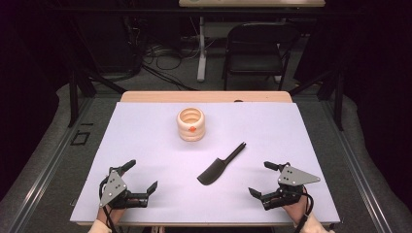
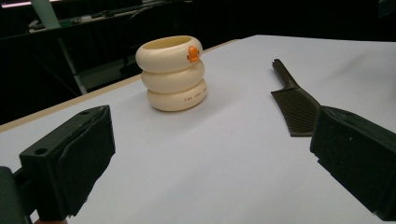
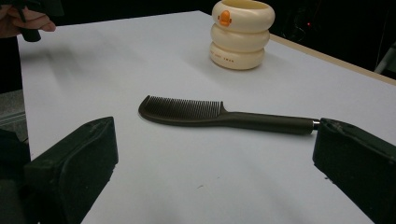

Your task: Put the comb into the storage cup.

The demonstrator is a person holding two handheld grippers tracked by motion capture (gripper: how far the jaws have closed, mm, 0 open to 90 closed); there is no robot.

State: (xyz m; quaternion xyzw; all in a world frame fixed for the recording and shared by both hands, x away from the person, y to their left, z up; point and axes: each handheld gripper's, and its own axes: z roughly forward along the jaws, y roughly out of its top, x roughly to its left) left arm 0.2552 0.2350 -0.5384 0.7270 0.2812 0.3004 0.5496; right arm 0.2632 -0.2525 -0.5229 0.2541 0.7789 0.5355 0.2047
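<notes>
On the white counter (image 1: 145,145) a black comb (image 1: 221,166) lies flat between the two tools, its handle pointing away from the person toward the far right and its toothed head nearer the near edge. Beyond it, toward the far middle of the counter, stands a cream holder (image 1: 191,124) shaped like three stacked rings, upright, with a small orange mark on its side; it is well apart from the comb. The left tool (image 1: 144,176) rests low near the near left corner of the counter, its jaws spread wide with nothing between them; in the left gripper view the cream holder (image 2: 172,73) stands ahead and the comb (image 2: 295,105) lies off to the right, just past one jaw. The right tool (image 1: 260,178) sits near the near right edge, its jaws likewise wide apart and empty; in the right gripper view the comb (image 3: 219,115) lies crosswise on the counter ahead of the jaws, untouched, teeth facing the holder (image 3: 242,33) standing behind it. Neither tool touches the comb or the holder.
</notes>
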